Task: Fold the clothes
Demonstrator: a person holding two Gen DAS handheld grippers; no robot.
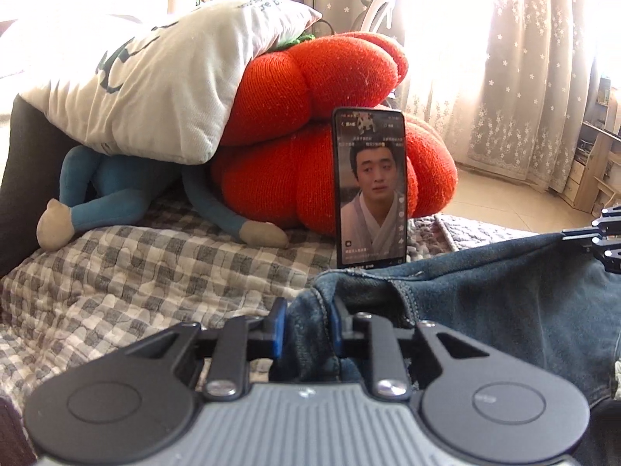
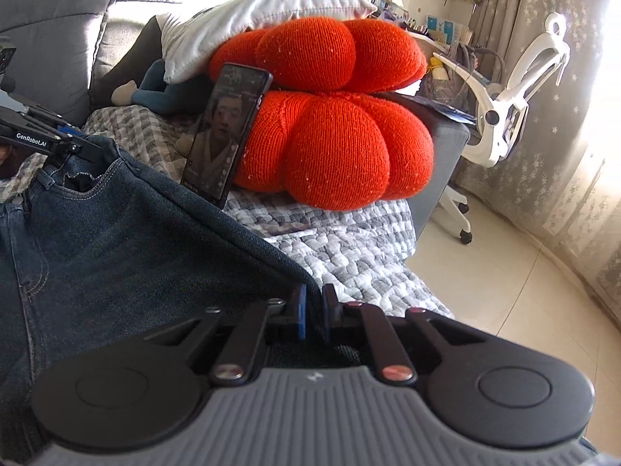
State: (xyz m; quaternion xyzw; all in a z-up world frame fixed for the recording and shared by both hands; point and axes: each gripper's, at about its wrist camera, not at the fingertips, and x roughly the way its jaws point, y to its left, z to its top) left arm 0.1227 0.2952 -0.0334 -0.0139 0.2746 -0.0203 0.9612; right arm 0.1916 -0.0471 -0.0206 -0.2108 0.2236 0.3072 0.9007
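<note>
Jeans (image 2: 128, 240) fill the lower left of the right wrist view and the lower right of the left wrist view, held up off the checked quilt (image 1: 116, 272) that covers the sofa seat. The left gripper (image 1: 306, 326) has its blue pads closed in on a bunched fold of denim at the waistband end, low in the centre of its own frame; from the right wrist view it shows at the left edge, beside the pocket opening. The right gripper (image 2: 313, 316) is nearly closed too, and the denim edge runs straight down between its pads, so my call is that it has that edge pinched. With one end in each gripper the cloth stretches between them in a taut sloping sheet, a hold that looks meant to keep the garment flat and under control for a fold. Whether this is the spreading-out or the carrying-over of a fold, the frames leave open.

Behind the jeans a phone (image 1: 370, 186) leans upright against two stacked orange cushions (image 2: 333, 143), screen lit and facing the person. A white pillow (image 1: 155, 77) rests across the upper cushion, with a blue plush toy (image 1: 116, 198) under it.
</note>
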